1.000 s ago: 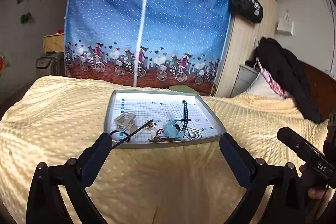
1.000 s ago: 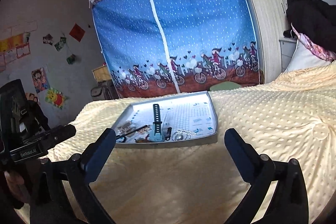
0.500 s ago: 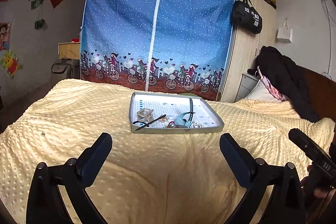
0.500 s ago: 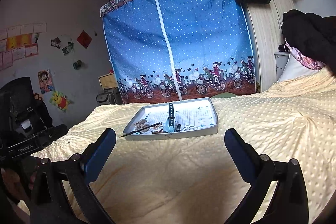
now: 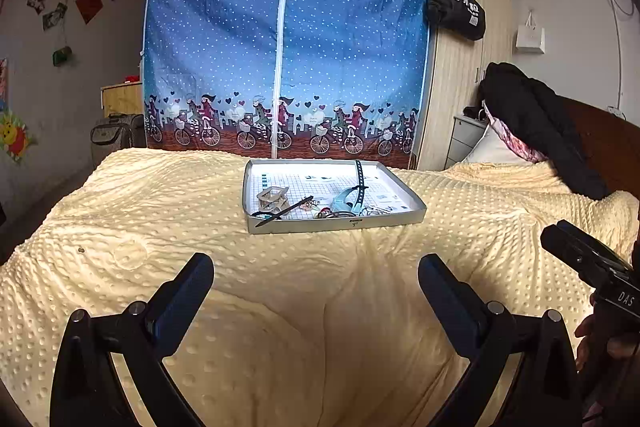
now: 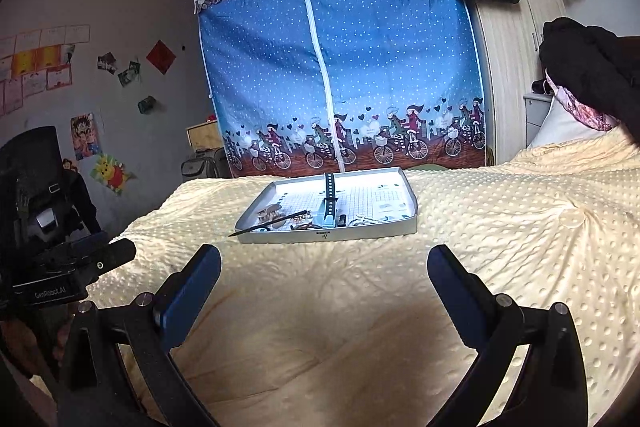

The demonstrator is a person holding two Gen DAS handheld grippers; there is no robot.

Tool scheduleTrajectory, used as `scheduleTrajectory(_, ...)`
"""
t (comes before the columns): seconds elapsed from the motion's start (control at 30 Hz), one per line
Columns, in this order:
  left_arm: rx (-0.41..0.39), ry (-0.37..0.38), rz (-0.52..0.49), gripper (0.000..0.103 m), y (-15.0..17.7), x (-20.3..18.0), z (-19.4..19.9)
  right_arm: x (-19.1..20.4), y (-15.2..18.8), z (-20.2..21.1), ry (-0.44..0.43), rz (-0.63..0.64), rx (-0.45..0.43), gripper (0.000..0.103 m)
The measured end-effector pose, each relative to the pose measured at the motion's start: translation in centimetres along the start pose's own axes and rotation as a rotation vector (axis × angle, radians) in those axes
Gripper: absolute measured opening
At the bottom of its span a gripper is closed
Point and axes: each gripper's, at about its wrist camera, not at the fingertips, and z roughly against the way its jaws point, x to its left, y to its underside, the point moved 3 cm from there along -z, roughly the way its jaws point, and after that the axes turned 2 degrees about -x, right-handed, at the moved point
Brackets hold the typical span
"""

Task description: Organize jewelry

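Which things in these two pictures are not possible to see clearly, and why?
- Small jewelry at the tray's front: too small and tangled in both wrist views to tell the pieces apart.
- Tray floor near the front wall: hidden by that wall, both views.
- Right gripper body: cut off by the left wrist view's right edge.
- Person: only part of a hand, at the left view's edge.

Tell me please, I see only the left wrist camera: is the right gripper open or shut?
Observer: Open. The right gripper has its fingers wide apart, with nothing between them.
Operator: Where does it point?
Observer: At the tray on the blanket. The tray shows between its fingers, further ahead, and the gripper does not touch it.
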Motion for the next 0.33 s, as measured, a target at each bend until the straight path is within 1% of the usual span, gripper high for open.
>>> scheduleTrajectory(0.13, 0.025, 0.003, -0.007, 0.103, 0.23, -0.14, -0.32, 0.12, 0.33, -0.42, -0.001, -0.002, 0.016, 0.101)
scheduleTrajectory(0.33, 0.039, -0.016, 0.002, 0.103, 0.45, 0.31, -0.49, 0.57, 0.52, -0.73, -0.003, 0.005, 0.027, 0.101)
